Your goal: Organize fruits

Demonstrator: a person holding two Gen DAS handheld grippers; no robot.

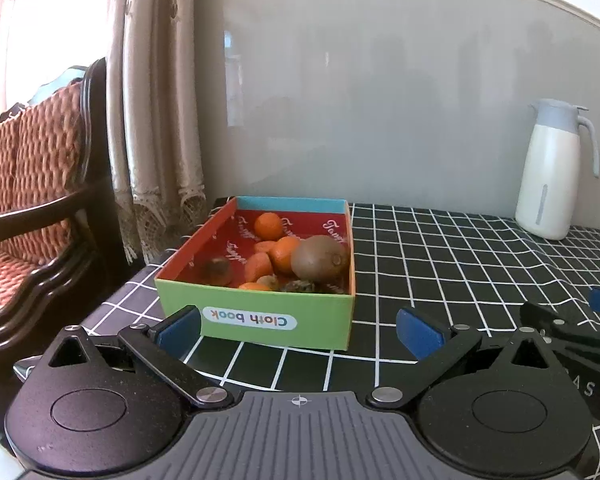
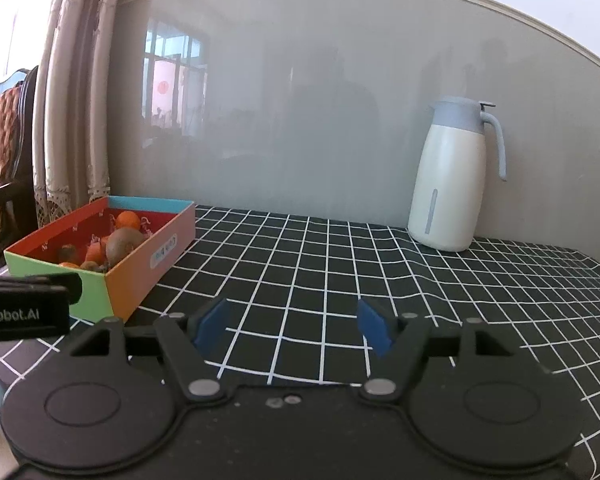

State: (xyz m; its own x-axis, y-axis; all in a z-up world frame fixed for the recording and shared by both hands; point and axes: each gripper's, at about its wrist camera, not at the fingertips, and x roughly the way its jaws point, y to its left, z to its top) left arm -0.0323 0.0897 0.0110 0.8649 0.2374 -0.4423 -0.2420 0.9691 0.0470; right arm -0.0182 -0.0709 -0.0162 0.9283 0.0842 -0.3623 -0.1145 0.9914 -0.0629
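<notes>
On my far left stands a chair point(image 1: 40, 184) by the curtain point(image 1: 156, 120). Next, the box point(image 1: 260, 316) sits on the checked surface point(image 1: 440, 264), with oranges point(image 1: 269, 225) and a kiwi point(image 1: 320, 258) lying inside it. My left tool point(image 1: 298, 330) hangs released just before the box, nothing between its pads. My right tool point(image 2: 294, 326) is also released over bare cloth, empty. Far right, the jug point(image 2: 450, 184) stands against the wall.
</notes>
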